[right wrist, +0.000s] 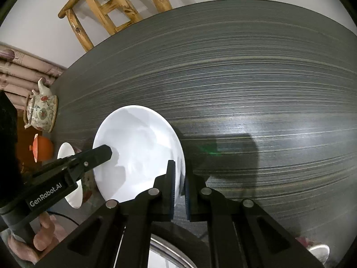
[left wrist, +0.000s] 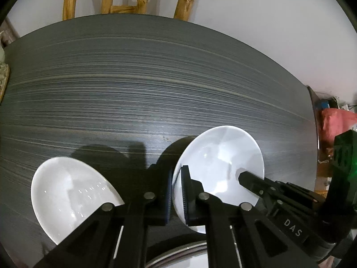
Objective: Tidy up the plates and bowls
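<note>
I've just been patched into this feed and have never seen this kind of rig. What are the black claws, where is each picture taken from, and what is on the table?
There is no robot arm. A person holds a black two-finger gripper in each hand, and each gripper carries a wide-angle camera looking along its fingers.

The left wrist view shows the left gripper shut on the near-left rim of a white plate. The right gripper reaches in from the right side.

The right wrist view shows the right gripper shut on the opposite rim of that plate, so both grippers hold one plate, tilted over the dark wood-grain table.

A second white plate lies to the left on the table. A patterned teapot stands beyond the table's left edge, a wooden chair behind.
</note>
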Available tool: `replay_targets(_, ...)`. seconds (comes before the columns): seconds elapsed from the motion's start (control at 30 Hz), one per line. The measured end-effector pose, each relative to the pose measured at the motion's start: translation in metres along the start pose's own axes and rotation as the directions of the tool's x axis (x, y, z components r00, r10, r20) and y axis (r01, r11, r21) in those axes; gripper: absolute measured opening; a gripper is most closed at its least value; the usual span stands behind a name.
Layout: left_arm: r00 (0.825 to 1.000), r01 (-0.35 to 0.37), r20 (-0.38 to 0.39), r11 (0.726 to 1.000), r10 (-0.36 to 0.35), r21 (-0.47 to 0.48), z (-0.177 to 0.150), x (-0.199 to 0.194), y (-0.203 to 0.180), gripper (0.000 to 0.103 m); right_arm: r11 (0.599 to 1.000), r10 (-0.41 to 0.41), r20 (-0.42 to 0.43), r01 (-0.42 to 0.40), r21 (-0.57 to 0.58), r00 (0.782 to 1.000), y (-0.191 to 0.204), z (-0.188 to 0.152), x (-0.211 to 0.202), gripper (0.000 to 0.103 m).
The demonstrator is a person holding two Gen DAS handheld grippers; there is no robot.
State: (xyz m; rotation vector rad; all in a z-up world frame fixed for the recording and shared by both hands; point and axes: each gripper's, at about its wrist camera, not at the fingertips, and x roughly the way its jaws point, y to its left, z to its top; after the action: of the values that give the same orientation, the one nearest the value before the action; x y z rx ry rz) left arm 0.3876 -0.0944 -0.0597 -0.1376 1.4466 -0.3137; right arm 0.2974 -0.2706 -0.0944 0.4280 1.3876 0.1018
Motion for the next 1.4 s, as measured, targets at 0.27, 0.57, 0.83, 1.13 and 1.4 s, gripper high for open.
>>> replay_targets(0.27, 1.0, 0.006, 0.02, 0.999, -0.007, 0.032, -0.016, -0.021, -0.028, 0.007, 1.0, -0.002, 0.026, 0.002, 0.003, 1.0, -0.005, -0.014, -0.028, 0.008)
replay_targets(0.57, 0.999, 0.013, 0.037, 0.996, -0.017, 0.085, -0.053, -0.047, -0.073, 0.007, 1.0, 0.004, 0.071, -0.005, 0.016, 0.997, -0.021, -0.045, -0.075, 0.008)
replay_targets(0.83, 1.0, 0.025, 0.014, 0.987, -0.027, 0.158, -0.092, -0.054, -0.127, 0.007, 0.998, -0.016, 0.111, 0.009, 0.066, 0.994, -0.062, -0.086, -0.12, 0.008)
replay_targets(1.13, 0.998, 0.051, -0.038, 0.975, -0.044, 0.217, -0.128, -0.027, -0.185, 0.007, 0.989, -0.059, 0.13, 0.041, 0.14, 0.99, -0.123, -0.118, -0.149, 0.008)
replay_targets(1.4, 0.997, 0.034, -0.081, 0.974, -0.017, 0.225, -0.142, 0.002, -0.196, 0.008, 0.983, -0.061, 0.104, 0.042, 0.181, 0.993, -0.157, -0.133, -0.136, 0.008)
